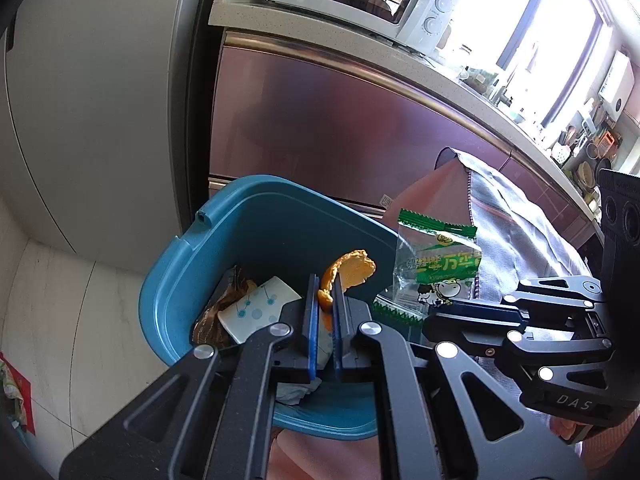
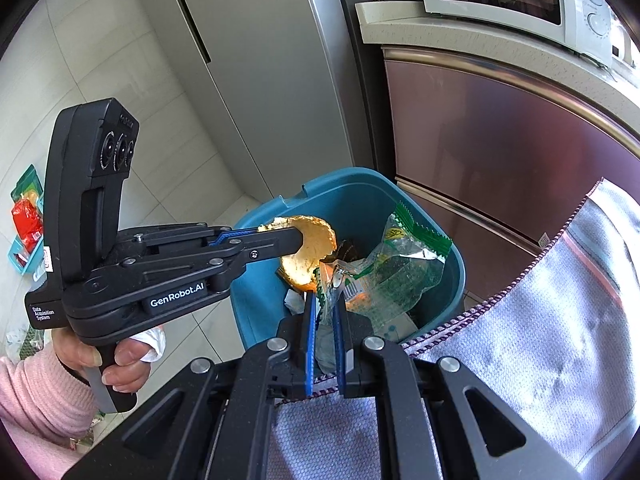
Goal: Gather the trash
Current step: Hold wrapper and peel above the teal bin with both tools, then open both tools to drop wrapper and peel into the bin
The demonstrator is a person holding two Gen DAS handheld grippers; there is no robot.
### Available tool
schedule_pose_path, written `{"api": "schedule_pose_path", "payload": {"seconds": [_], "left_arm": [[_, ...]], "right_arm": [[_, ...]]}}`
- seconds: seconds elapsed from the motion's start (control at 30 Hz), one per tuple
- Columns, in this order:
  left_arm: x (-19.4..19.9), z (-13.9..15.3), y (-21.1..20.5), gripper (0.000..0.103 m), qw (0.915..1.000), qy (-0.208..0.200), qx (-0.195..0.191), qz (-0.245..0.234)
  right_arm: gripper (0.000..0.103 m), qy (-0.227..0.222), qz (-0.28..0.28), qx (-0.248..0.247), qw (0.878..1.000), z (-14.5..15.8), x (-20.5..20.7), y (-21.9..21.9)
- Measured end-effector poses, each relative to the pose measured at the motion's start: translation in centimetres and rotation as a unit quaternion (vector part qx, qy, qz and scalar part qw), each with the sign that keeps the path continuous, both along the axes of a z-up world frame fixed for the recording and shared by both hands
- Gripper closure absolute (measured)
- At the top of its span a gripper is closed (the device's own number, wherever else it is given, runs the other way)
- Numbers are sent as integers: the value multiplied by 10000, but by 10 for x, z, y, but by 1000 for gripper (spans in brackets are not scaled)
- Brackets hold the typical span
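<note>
Both loads hang over the blue bin [image 2: 448, 280] ready to drop: left gripper [image 1: 325, 280] clenched on orange peel [image 1: 352, 270], right gripper [image 2: 323, 304] on a green wrapper [image 2: 400, 264].

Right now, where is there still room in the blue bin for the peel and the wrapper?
Bare room lies along the blue plastic bin's far wall. The near floor is crowded by a brown crumpled wrapper and a white dotted packet.
</note>
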State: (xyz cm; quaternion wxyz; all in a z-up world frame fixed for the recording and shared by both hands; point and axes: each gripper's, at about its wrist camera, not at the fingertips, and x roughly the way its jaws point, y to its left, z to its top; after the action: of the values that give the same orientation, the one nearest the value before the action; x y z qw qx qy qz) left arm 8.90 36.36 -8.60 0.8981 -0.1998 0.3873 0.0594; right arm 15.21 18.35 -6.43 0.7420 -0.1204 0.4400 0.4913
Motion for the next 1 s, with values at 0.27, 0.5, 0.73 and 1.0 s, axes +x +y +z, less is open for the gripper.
{"api": "schedule_pose_path", "payload": {"seconds": [0.27,0.5,0.73,1.0], "left_arm": [[6,-10,-1,97,9999,131,-5,14],[15,-22,-3,97,9996,275,-22,6],[23,-33,-7,97,9992,388,-47,-12],[27,-41,-8,91,9989,471,-77,-26]], "right_arm": [[96,54,-1,-105,9999,-4,5,9],[95,89,-14,-235,9997,-8,10,19],[93,133,-21,-375,9992,-14,13,27],[92,155,-80,-348,9992,-17,16,25]]}}
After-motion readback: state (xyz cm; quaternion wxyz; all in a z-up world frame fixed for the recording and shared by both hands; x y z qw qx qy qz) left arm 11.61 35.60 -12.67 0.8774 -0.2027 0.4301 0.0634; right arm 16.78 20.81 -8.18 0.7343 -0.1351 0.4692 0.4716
